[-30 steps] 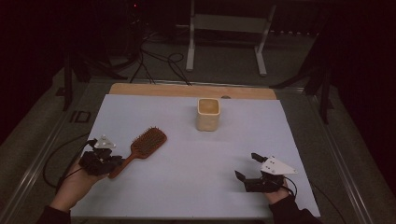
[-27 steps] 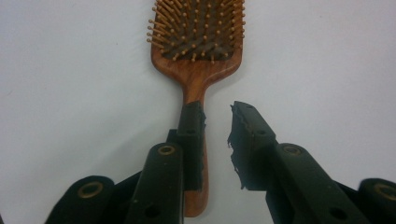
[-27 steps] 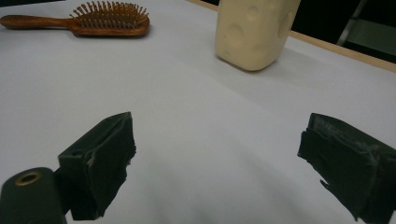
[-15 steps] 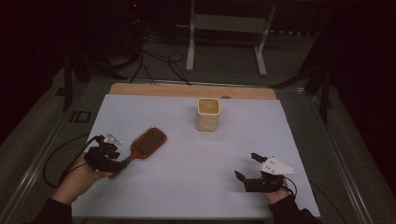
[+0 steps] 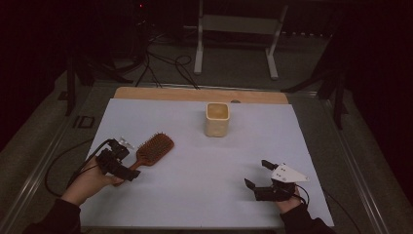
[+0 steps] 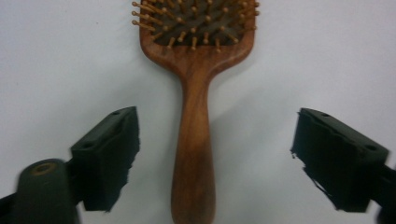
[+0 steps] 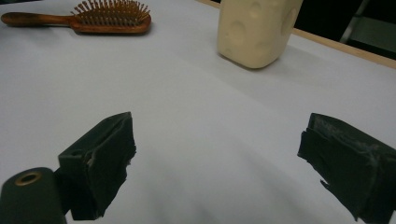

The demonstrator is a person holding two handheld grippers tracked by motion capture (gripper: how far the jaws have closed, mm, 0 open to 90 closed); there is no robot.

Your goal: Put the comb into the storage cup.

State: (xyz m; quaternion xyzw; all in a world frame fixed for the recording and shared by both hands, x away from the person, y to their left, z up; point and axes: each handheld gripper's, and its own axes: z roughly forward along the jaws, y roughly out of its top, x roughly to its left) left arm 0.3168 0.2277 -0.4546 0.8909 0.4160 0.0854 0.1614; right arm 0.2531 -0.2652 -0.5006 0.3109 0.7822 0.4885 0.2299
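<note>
A wooden hairbrush (image 5: 152,149) lies flat on the white-covered bench (image 5: 195,195), bristles up, its head pointing away from the person and toward the cream cup (image 5: 217,119), which stands upright, well apart from it, near the far edge. The left gripper (image 5: 127,171) sits at the brush's handle end, low over the bench. In the left gripper view the handle (image 6: 194,154) runs straight up the middle between the two black fingers (image 6: 107,156), which have just been opening and now stand wide apart, one on each side of the handle with white bench showing in both gaps; neither pad touches the wood.

The right gripper (image 5: 256,173) rests near the bench's near right corner, well away from the brush and the cup. Its fingers (image 7: 100,161) are spread apart with only bare white surface between them. From the right gripper view the hairbrush (image 7: 93,19) lies far off at the upper left and the cup (image 7: 254,30) stands beyond to the upper right.
</note>
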